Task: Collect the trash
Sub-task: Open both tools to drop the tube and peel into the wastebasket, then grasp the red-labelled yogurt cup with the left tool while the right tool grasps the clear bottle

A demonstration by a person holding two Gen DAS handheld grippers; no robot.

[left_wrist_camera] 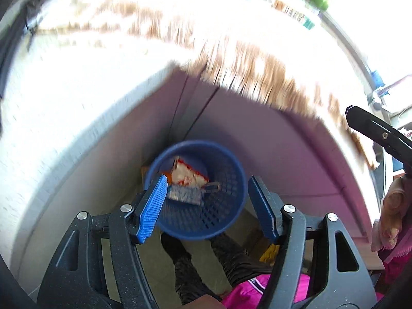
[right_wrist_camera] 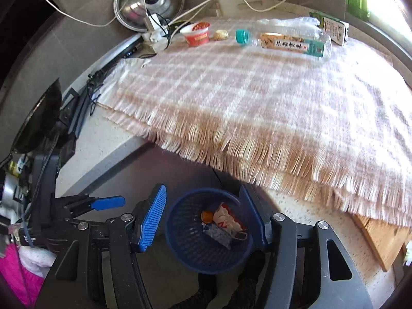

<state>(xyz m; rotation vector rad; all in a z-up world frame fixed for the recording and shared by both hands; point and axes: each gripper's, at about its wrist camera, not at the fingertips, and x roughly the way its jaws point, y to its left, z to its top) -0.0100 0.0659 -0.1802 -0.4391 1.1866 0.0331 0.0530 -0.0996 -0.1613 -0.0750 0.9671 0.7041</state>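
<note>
Both grippers hover above a blue mesh wastebasket (right_wrist_camera: 208, 231) that stands upright on the floor, its mouth facing up, seen at the bottom centre of each wrist view. The left gripper (left_wrist_camera: 208, 203) has its blue pads spread wide with nothing between them, and the basket (left_wrist_camera: 198, 190) shows in the gap. The right gripper (right_wrist_camera: 206, 219) is likewise spread apart and empty.

Inside the basket lie crumpled wrappers (right_wrist_camera: 226, 221), red-and-white and blue-and-white, with a small orange piece (right_wrist_camera: 206, 216) beside them.

On the counter, a fringed checked cloth (right_wrist_camera: 257, 97) fills the middle of the right wrist view. At its far edge, in the upper right of the frame, a clear plastic bottle (right_wrist_camera: 288, 42) lies on its side, long axis running left to right, teal cap (right_wrist_camera: 242, 36) pointing left. Left of it are a small brown lump (right_wrist_camera: 221, 35) and a red cup (right_wrist_camera: 196, 34); a green-and-white carton (right_wrist_camera: 332, 28) lies to the right of the bottle.
</note>
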